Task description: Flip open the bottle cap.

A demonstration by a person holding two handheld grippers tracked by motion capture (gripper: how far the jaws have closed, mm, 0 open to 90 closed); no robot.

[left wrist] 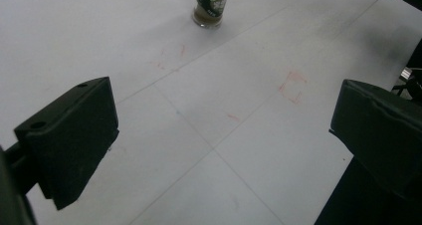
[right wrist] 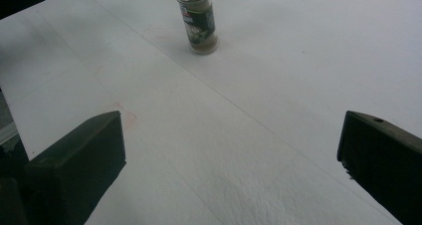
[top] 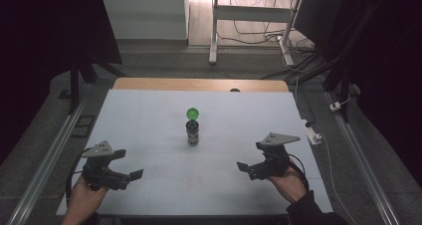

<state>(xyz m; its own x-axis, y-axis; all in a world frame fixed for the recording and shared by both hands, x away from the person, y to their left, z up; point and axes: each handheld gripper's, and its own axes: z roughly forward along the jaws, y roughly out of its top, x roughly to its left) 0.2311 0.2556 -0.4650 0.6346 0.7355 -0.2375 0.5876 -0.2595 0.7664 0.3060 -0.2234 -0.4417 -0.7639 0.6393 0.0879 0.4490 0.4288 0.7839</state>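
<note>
A: Two black two-jaw grippers rest low over the white table sheet [top: 149, 120], one in each hand. What sits between them?

B: One small glass spice jar with a dark label [top: 192, 133] stands upright, ahead of both tools and about midway between them. A green ball [top: 192, 113] perches on its top. Nothing touches either.

A: What could go wrong?

B: My judgement: the ball looks barely seated, so a jaw that nudges the jar would likely roll it off. A tall, narrow jar could also tip if pushed from one side.

A: How are the hands posed?

B: The left gripper [top: 130, 176] angles inward toward the jar, jaws spread wide, holding nothing. The right gripper [top: 244, 167] mirrors it, also spread and empty. In each gripper view the jar [left wrist: 212, 6] [right wrist: 198, 21] sits well beyond the jaw tips.
</note>
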